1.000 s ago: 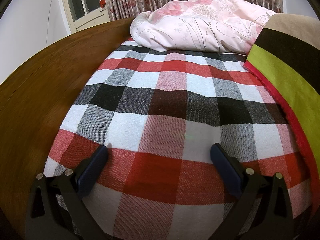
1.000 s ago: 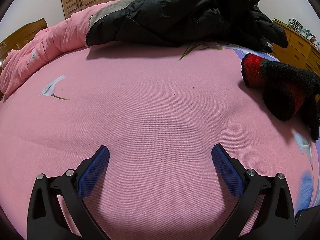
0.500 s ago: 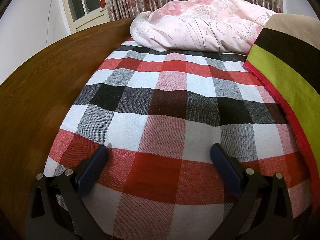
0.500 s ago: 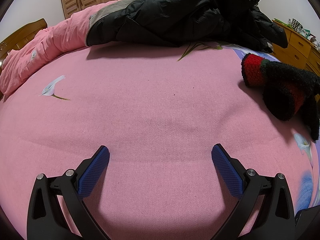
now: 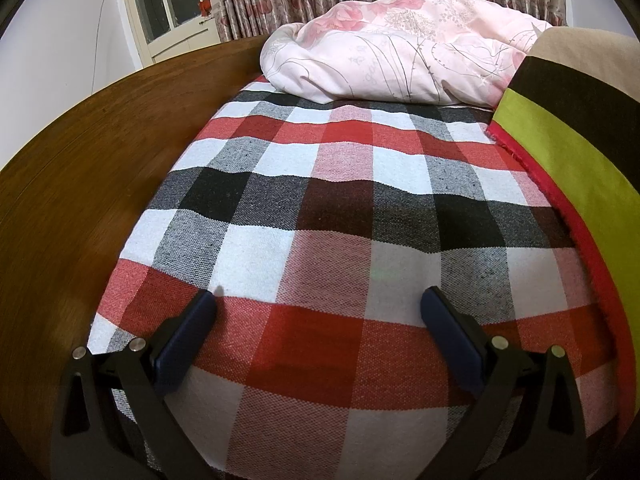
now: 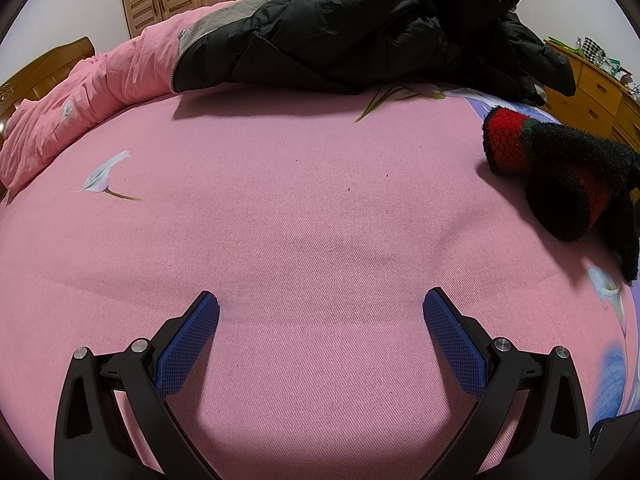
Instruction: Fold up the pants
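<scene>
Coarse woven checked cloth [image 5: 320, 216]; beside it, smooth polished wooden board [image 5: 92, 168]. Matt twill pink sheet [image 6: 300, 208]; on it, fuzzy knit [image 6: 560, 168].

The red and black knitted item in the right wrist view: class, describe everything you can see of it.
The knitted item looks like thick, fuzzy wool, mostly black with a bright red ribbed band at its left end and a duller red patch further along. It lies limp and bunched on the pink bedsheet, near the right edge of the view, in front of the black jacket without clearly touching it. Its right part runs out of frame. What garment it is cannot be told. Nothing grips it.
</scene>
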A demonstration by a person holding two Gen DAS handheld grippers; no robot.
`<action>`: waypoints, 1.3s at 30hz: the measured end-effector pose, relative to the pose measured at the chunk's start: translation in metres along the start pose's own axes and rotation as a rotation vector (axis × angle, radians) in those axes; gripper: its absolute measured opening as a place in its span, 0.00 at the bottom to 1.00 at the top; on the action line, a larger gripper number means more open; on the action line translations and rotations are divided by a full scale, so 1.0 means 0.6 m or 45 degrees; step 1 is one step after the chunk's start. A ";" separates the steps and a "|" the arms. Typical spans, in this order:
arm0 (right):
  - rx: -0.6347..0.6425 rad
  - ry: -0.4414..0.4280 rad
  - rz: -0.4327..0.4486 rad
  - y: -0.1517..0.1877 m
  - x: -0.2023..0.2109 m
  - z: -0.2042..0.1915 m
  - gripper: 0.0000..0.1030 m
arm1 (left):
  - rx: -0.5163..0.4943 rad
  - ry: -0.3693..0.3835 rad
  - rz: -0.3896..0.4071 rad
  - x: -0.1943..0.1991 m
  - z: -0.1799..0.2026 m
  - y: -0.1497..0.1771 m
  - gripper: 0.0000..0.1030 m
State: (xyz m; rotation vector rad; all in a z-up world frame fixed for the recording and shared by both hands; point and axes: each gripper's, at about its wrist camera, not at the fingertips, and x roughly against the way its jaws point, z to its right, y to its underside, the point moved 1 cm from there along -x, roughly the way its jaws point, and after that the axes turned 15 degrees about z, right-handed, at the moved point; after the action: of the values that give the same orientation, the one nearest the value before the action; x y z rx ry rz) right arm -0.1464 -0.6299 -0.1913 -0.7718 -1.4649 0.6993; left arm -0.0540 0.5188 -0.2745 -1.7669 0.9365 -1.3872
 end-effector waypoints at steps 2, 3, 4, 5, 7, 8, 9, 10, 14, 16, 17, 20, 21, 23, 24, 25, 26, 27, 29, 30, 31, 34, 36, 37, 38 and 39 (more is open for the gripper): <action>0.001 0.001 0.000 0.000 0.000 0.000 0.96 | -0.003 -0.002 0.000 0.000 -0.001 0.000 0.99; 0.000 0.000 0.000 0.000 0.000 0.000 0.96 | -0.002 -0.001 0.000 0.000 -0.001 0.000 0.99; 0.001 0.000 0.000 -0.001 -0.001 -0.002 0.96 | 0.000 -0.001 0.000 -0.001 -0.001 0.000 0.99; 0.001 0.001 0.000 -0.002 -0.004 -0.005 0.96 | -0.001 -0.001 0.000 0.000 0.000 0.000 0.99; 0.000 0.000 0.000 -0.001 -0.001 -0.002 0.96 | -0.003 -0.002 0.000 -0.001 -0.001 0.000 0.99; 0.001 0.001 0.000 -0.002 -0.004 -0.005 0.96 | -0.002 -0.002 0.000 -0.001 -0.001 0.000 0.99; 0.001 0.001 0.000 0.000 0.000 -0.001 0.96 | -0.001 -0.001 0.000 0.000 -0.001 0.000 0.99; 0.001 0.000 0.000 -0.001 -0.002 -0.002 0.96 | -0.002 -0.002 0.000 0.000 -0.001 0.000 0.99; 0.001 0.000 0.000 -0.003 -0.004 -0.005 0.96 | -0.001 -0.002 0.001 0.000 -0.001 0.000 0.99; 0.001 0.001 0.000 -0.001 -0.002 -0.003 0.96 | -0.002 -0.002 0.001 -0.001 -0.001 0.000 0.99; 0.001 0.001 0.000 -0.003 -0.004 -0.005 0.96 | -0.003 -0.003 0.000 -0.001 -0.001 0.000 0.99; 0.001 0.001 0.000 -0.001 -0.001 -0.002 0.96 | 0.000 0.000 0.000 0.000 -0.002 0.000 0.99; 0.002 0.001 0.000 -0.002 -0.003 -0.004 0.96 | 0.000 0.000 0.001 0.000 -0.001 0.000 0.99; 0.000 0.000 0.000 -0.001 -0.001 -0.001 0.96 | -0.005 -0.004 0.001 -0.001 -0.001 0.000 0.99; 0.001 0.001 0.000 -0.003 -0.004 -0.005 0.96 | -0.003 -0.003 0.000 -0.001 -0.002 0.000 0.99; 0.001 0.001 0.000 -0.001 -0.002 -0.003 0.96 | -0.001 -0.001 0.000 -0.001 -0.003 0.000 0.99; 0.000 0.000 0.000 -0.001 -0.001 -0.001 0.96 | -0.001 -0.001 0.000 -0.001 -0.003 0.000 0.99; 0.000 0.000 0.000 -0.002 -0.004 -0.005 0.96 | -0.002 -0.002 0.000 -0.001 -0.001 0.000 0.99; 0.001 0.001 0.000 -0.003 -0.005 -0.006 0.96 | -0.006 -0.005 0.000 -0.001 -0.002 0.000 0.99; 0.000 0.000 0.000 -0.001 -0.001 -0.002 0.96 | -0.002 -0.002 0.000 -0.001 -0.003 0.000 0.99; 0.001 0.001 0.000 -0.003 -0.005 -0.006 0.96 | -0.001 -0.001 -0.001 -0.001 -0.003 0.000 0.99; 0.001 0.000 0.000 -0.003 -0.005 -0.006 0.96 | -0.006 -0.005 0.000 -0.001 -0.002 0.000 0.99; 0.001 0.001 -0.001 -0.001 -0.002 -0.002 0.96 | -0.001 -0.001 -0.001 -0.001 -0.003 0.000 0.99; 0.001 0.001 0.000 -0.002 -0.003 -0.003 0.96 | -0.002 -0.002 -0.001 -0.001 -0.002 0.000 0.99; 0.001 0.001 -0.001 -0.001 -0.002 -0.002 0.96 | -0.003 -0.003 -0.001 -0.001 -0.002 0.000 0.99; 0.001 0.001 0.000 -0.003 -0.005 -0.006 0.96 | -0.004 -0.004 0.000 -0.001 -0.001 0.000 0.99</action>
State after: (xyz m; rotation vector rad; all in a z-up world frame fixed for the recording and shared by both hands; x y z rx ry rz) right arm -0.1430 -0.6334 -0.1913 -0.7710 -1.4639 0.6993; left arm -0.0549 0.5192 -0.2746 -1.7714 0.9375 -1.3834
